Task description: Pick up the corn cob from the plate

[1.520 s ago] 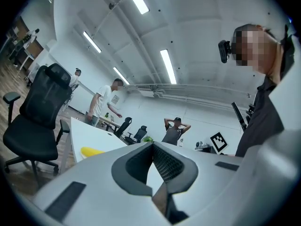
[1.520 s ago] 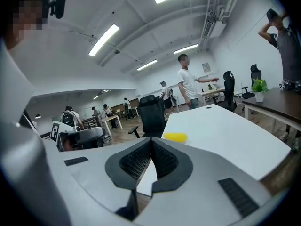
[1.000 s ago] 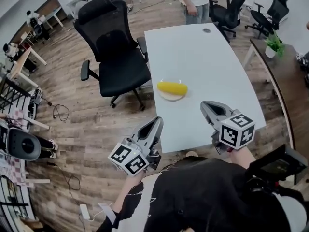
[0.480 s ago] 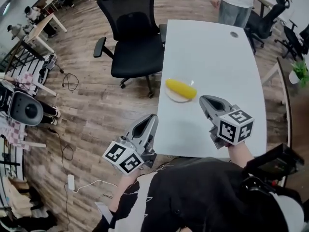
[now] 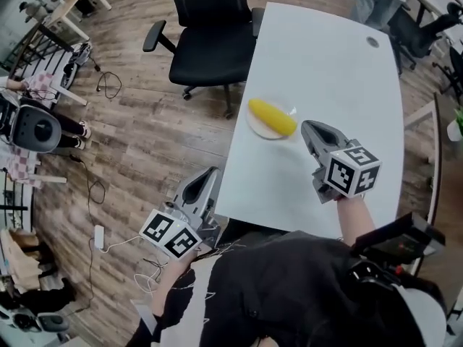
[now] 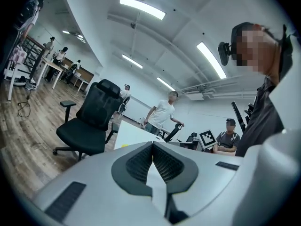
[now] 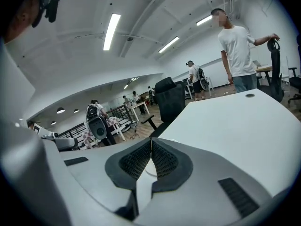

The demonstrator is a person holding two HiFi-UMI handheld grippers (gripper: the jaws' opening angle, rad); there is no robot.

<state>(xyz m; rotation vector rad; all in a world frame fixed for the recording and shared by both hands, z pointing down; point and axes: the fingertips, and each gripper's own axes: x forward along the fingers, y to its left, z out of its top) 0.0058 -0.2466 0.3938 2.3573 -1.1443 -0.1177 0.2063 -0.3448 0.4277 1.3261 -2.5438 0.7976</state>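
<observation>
Corn cob [image 5: 273, 118] lies on the plate [image 5: 260, 131], untouched
We keep the left gripper [image 5: 210, 173] shut, empty, off the table [image 5: 325, 63]; our right gripper [image 5: 307, 126], jaws together too, has drawn near the plate and must open next

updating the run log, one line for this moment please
stage: pre-grasp | corn cob: on plate, untouched | right gripper: shut, empty, near plate | left gripper: shut, empty, beside table edge
</observation>
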